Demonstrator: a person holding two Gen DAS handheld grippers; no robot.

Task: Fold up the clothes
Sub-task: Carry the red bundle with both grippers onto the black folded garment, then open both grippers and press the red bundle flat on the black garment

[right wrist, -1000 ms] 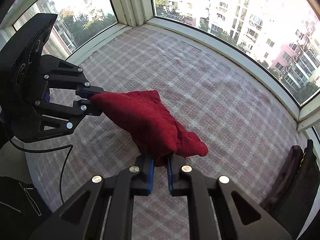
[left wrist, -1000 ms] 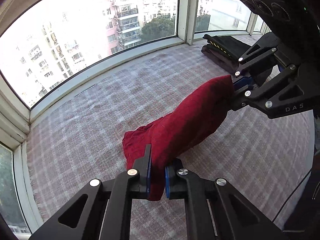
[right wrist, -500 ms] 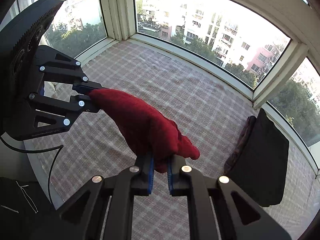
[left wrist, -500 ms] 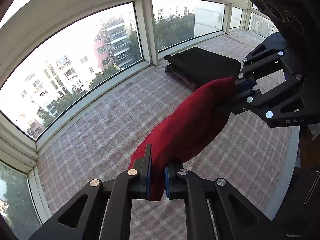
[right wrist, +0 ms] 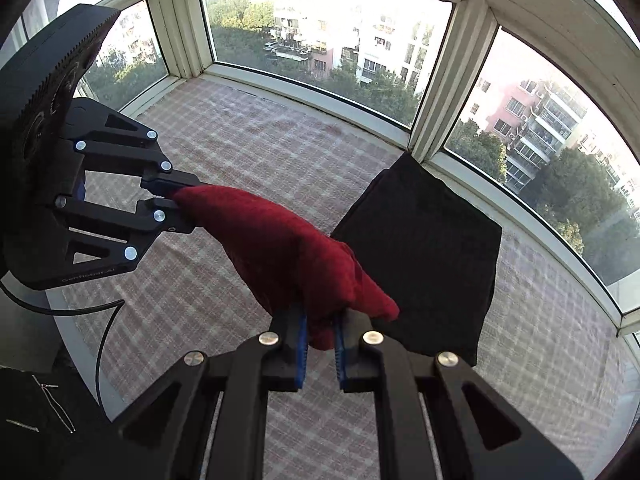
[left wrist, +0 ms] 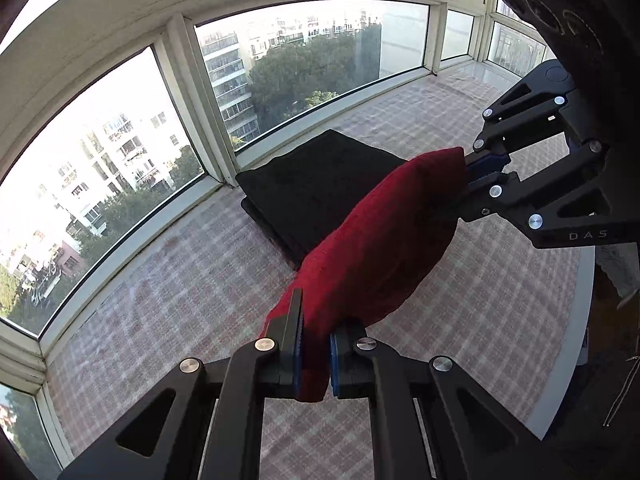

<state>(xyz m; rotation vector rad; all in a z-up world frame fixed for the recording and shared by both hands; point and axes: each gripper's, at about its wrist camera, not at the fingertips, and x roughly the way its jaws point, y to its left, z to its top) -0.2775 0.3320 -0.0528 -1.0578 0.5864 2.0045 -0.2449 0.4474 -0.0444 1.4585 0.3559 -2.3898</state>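
Observation:
A folded red garment point(left wrist: 376, 240) hangs in the air between my two grippers, clear of the checked cloth surface point(left wrist: 192, 280). My left gripper point(left wrist: 314, 354) is shut on one end of it; my right gripper point(left wrist: 474, 174) is shut on the other end, at upper right. In the right wrist view the red garment point(right wrist: 288, 248) runs from my right gripper point(right wrist: 320, 346) at the bottom to my left gripper point(right wrist: 176, 204) at the left. It hangs near a stack of folded black clothes point(left wrist: 316, 184), which also shows in the right wrist view point(right wrist: 428, 248).
Window frames point(left wrist: 192, 96) and a sill point(right wrist: 320, 88) curve round the far side of the checked surface. The surface's white front edge point(left wrist: 568, 352) runs at the right. A dark zipped item point(right wrist: 36, 412) and a cable point(right wrist: 100, 320) lie off the edge.
Both grippers have lifted the red garment off the surface and carried it toward the black stack, which now sits right behind it. Both grips are unchanged.

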